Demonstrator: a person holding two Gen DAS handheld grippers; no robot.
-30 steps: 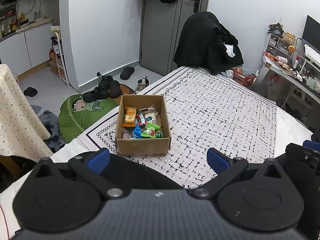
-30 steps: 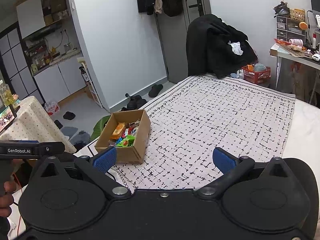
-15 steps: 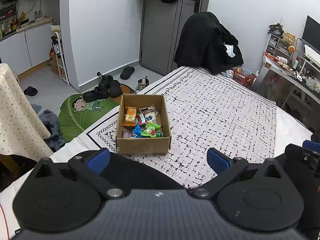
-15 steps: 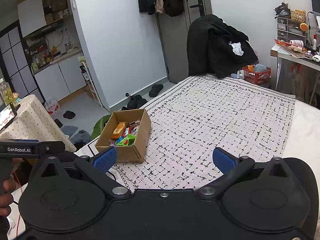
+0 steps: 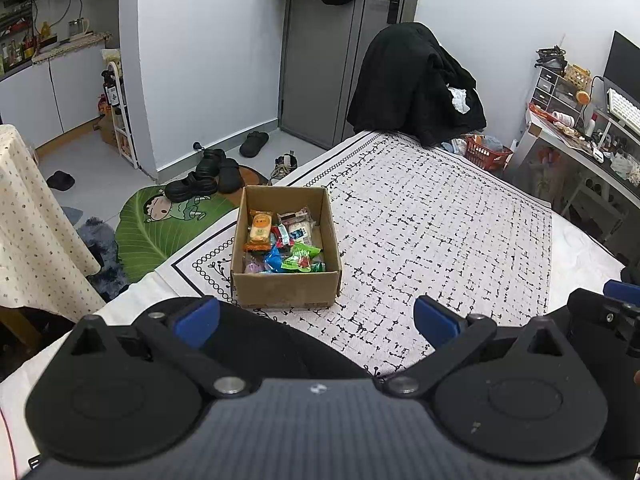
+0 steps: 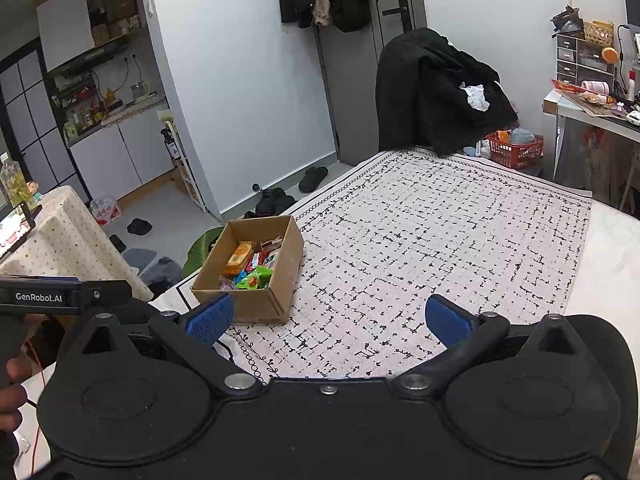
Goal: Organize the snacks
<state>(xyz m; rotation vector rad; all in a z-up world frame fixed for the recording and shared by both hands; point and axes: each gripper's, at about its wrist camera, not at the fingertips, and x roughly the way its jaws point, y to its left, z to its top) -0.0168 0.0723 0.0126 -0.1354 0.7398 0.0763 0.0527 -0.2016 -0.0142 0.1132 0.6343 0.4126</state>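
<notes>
An open cardboard box [image 5: 286,289] stands near the left edge of a bed with a black-and-white patterned cover [image 5: 432,232]. Several wrapped snacks [image 5: 280,240] lie inside it, among them an orange packet and green and blue ones. The box also shows in the right wrist view [image 6: 286,268]. My left gripper [image 5: 316,318] is open and empty, held just short of the box's near wall. My right gripper [image 6: 328,318] is open and empty, to the right of the box and above the cover. The left gripper's body [image 6: 60,298] shows at the left of the right wrist view.
A chair draped in black clothes [image 5: 416,88] stands past the bed's far end. A cluttered desk [image 5: 580,140] and a red basket [image 5: 486,152] are to the right. Shoes [image 5: 208,176] and a green leaf mat [image 5: 160,224] lie on the floor left. A cloth-covered table [image 5: 36,220] stands far left.
Both grippers have stayed open and almost still. The right wrist view has shifted slightly; the box and snacks have not moved.
</notes>
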